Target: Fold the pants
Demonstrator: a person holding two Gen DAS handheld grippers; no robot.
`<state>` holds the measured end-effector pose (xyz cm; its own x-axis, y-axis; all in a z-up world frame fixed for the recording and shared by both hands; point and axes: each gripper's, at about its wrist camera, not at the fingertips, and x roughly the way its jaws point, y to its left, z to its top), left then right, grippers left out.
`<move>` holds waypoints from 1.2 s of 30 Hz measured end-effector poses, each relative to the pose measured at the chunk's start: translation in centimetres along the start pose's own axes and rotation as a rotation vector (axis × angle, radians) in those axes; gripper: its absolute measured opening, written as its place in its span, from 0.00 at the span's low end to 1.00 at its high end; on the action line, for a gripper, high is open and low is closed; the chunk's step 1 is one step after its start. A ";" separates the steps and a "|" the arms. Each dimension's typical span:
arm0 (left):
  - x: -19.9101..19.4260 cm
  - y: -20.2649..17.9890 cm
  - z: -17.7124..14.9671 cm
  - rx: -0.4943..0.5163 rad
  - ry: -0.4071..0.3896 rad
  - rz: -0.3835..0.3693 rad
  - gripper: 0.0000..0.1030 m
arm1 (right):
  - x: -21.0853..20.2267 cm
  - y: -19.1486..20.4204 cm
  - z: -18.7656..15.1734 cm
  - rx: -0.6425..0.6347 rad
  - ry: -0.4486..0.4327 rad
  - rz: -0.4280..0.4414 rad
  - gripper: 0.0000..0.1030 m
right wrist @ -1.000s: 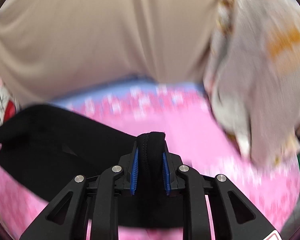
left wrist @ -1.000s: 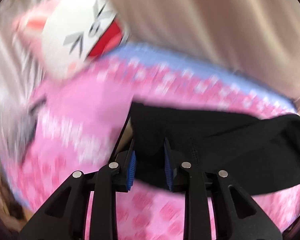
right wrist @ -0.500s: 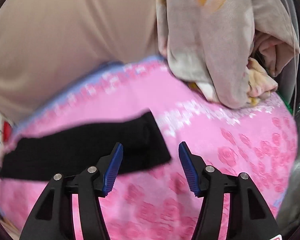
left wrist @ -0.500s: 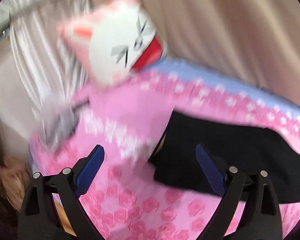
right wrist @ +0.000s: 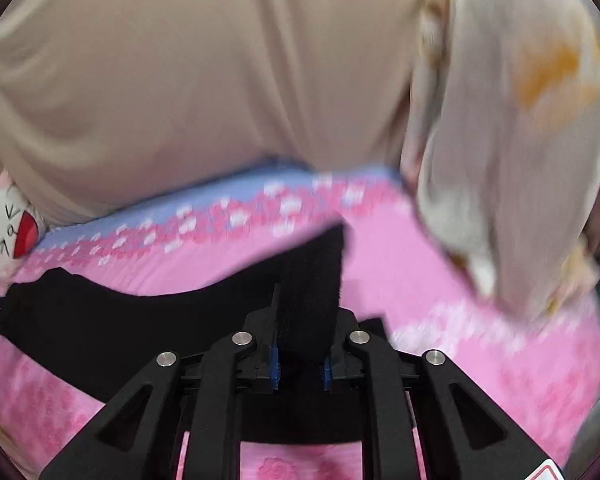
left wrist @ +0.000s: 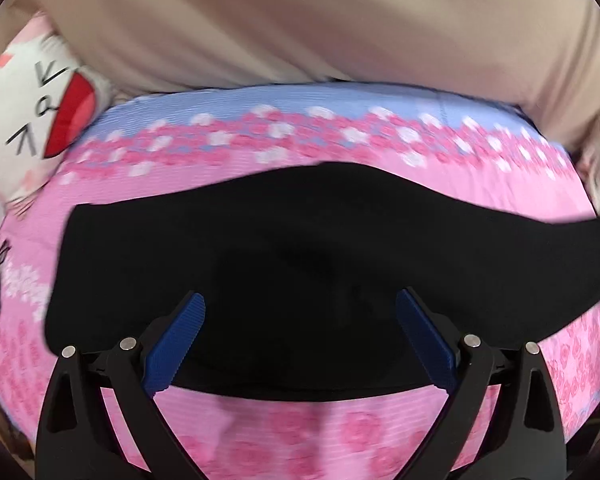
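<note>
Pants lie under spread left tongs; right tongs pinch them.

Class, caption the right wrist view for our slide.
Right gripper shut on black pants above pink floral bedsheet.

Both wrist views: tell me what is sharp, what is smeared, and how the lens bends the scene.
Left wrist view: the open left tongs are crisp, the floral bedspread is streaked by motion blur and its far edge bows from fisheye distortion. Right wrist view: the right tongs, shut on the black pants, are sharp, while the hanging patterned cloth is smeared.
</note>
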<state>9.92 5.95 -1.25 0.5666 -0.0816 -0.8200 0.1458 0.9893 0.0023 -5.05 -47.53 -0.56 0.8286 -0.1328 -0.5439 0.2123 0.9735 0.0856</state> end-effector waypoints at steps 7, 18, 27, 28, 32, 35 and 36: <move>2.3 -4.0 -1.6 0.078 0.031 0.007 0.92 | 3.0 -5.3 -7.4 0.055 0.265 -0.281 0.22; 2.1 4.1 -2.3 -0.142 0.060 0.135 0.92 | 2.8 4.1 -5.8 0.174 0.199 -0.038 0.40; 3.5 18.7 -8.1 -0.490 0.204 0.137 0.91 | 6.4 27.3 -6.3 -0.102 0.294 0.314 0.41; 3.0 19.9 -8.6 -0.533 0.187 0.069 0.91 | 6.5 30.6 -6.4 -0.169 0.305 0.362 0.41; 1.7 22.5 -8.9 -0.579 0.123 0.013 0.92 | 6.0 45.6 -7.6 -0.482 0.292 0.572 0.57; 1.5 23.7 -8.6 -0.567 0.110 0.002 0.92 | 6.0 54.3 -9.5 -0.711 0.251 0.617 0.57; 1.6 24.2 -8.6 -0.567 0.119 0.000 0.92 | 6.5 56.5 -10.2 -0.779 0.244 0.609 0.57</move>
<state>7.42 30.79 -7.42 0.4663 -0.1000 -0.8789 -0.3302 0.9021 -0.2778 7.01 8.53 -7.77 0.5364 0.3825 -0.7523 -0.6787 0.7253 -0.1151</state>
